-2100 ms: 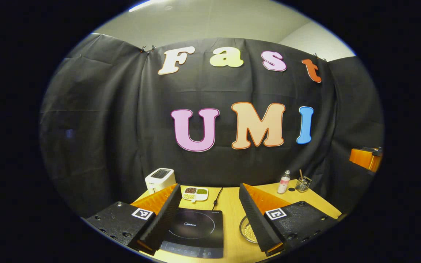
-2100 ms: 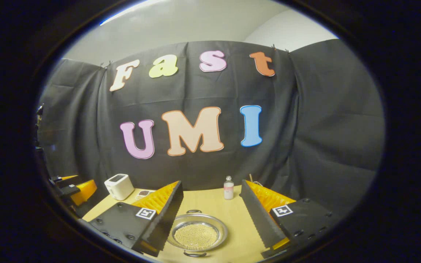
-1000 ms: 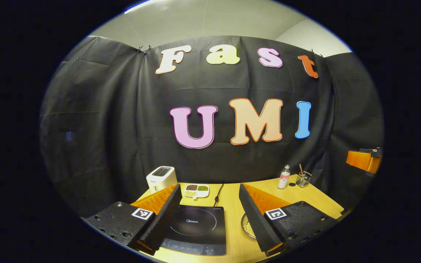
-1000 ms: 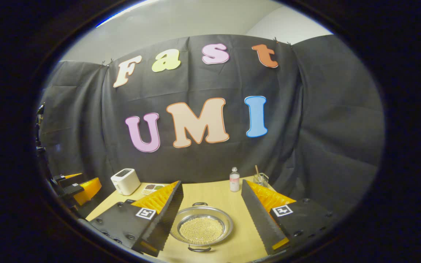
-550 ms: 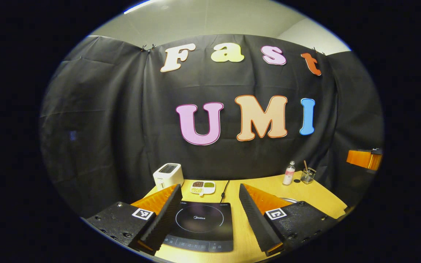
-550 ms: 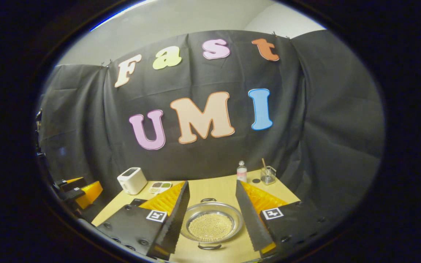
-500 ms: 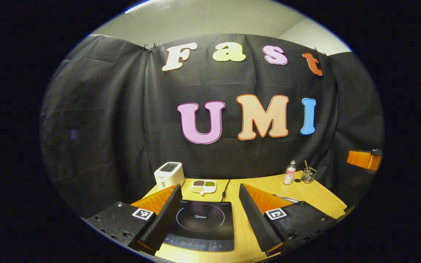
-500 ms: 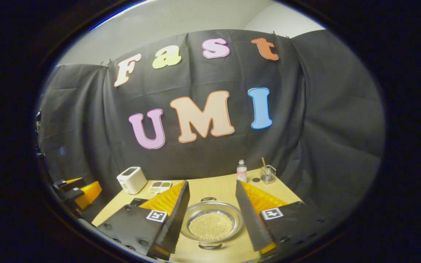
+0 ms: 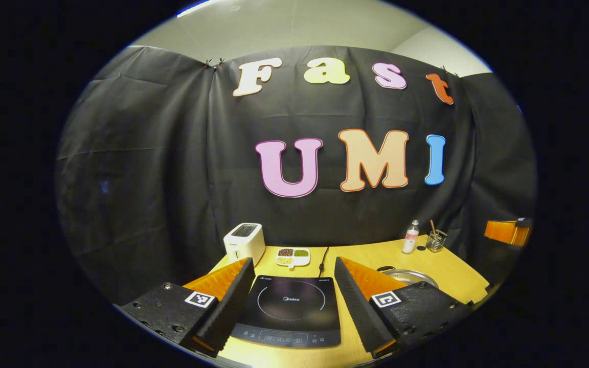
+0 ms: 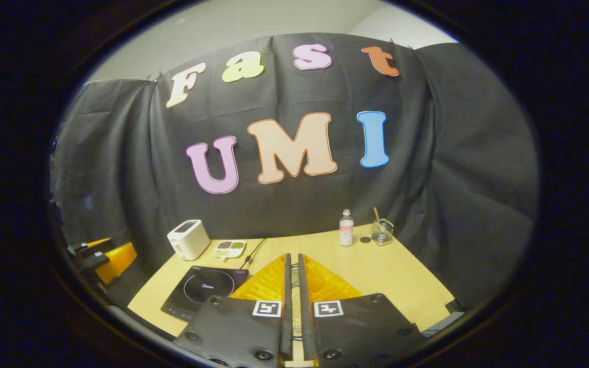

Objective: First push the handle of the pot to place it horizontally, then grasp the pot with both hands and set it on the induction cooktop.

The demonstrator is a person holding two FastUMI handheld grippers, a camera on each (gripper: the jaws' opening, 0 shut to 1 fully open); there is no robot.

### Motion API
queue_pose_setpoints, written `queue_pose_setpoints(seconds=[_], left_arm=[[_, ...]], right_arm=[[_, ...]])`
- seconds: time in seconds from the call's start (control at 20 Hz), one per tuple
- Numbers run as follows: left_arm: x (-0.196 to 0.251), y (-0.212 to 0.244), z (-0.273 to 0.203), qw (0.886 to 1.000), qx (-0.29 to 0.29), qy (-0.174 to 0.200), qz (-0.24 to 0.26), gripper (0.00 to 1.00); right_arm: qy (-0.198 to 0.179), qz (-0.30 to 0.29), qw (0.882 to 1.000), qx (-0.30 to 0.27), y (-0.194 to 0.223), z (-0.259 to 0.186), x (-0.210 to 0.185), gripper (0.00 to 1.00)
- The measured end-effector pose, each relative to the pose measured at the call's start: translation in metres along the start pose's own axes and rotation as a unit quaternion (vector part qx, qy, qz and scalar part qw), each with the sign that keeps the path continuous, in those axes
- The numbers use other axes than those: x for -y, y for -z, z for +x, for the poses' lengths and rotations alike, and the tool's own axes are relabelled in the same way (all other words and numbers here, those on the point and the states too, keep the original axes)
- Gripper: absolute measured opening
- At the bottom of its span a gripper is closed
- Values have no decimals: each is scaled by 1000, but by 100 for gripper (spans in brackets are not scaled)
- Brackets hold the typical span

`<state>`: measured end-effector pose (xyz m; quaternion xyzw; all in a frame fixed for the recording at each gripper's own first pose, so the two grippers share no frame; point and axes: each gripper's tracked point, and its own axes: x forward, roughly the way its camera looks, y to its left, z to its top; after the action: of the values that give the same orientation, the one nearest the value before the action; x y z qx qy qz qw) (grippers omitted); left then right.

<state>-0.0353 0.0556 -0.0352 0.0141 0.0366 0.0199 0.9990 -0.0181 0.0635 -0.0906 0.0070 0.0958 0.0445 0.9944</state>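
Right gripper [image 10: 292, 286] fingers nearly closed, holding nothing, likely readied to nudge the pot [image 9: 409, 276] handle. Left gripper [image 9: 292, 301] wide open, empty, above induction cooktop [image 9: 289, 312].

Cooktop mark: we see a small white brand word inside the ring of the flat black glass induction cooktop [image 9: 287, 312], between the jaws of the left gripper [image 9: 292, 260]; its letters are too small for us to vouch for.
Cooktop panel: a row of tiny white symbols along the near edge, unreadable.
Left gripper tags: square black-and-white coded markers [image 9: 198, 299], one on each jaw, with no words.
Right gripper tags: two like markers [image 10: 266, 308] side by side on the right gripper [image 10: 293, 255].
Bottle label: pink band on the small clear bottle [image 10: 346, 228], beyond the jaws, illegible.
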Motion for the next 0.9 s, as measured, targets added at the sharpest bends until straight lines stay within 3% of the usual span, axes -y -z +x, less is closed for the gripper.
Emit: queue_pose_setpoints(seconds=[0.05,0.1,0.25,0.4,0.45,0.5,0.65,0.7,0.9], left_arm=[[-2,2,0,1000,-2,2,0,93],[-5,4,-1,1000,-4,3,0,95],[-15,9,-1,1000,-8,3,3,95],[-25,15,-1,1000,-11,2,6,95],[-28,17,-1,1000,-12,1,7,95],[-31,17,0,1000,-12,0,9,95],[-40,21,2,1000,-13,-5,13,95],[-42,22,2,1000,-15,-5,13,95],[-48,25,6,1000,-20,-3,19,95]], right_arm=[[-3,-4,1000,-9,9,1,-6,4],[-7,-4,1000,-20,20,2,-11,9],[-17,3,998,-59,57,6,-26,5],[-24,5,994,-106,103,13,-37,9],[-26,7,992,-125,120,14,-39,5],[-26,11,989,-144,136,17,-42,9],[-30,29,979,-201,182,23,-49,5],[-32,35,975,-217,195,23,-51,10],[-35,49,961,-271,239,29,-59,10]])
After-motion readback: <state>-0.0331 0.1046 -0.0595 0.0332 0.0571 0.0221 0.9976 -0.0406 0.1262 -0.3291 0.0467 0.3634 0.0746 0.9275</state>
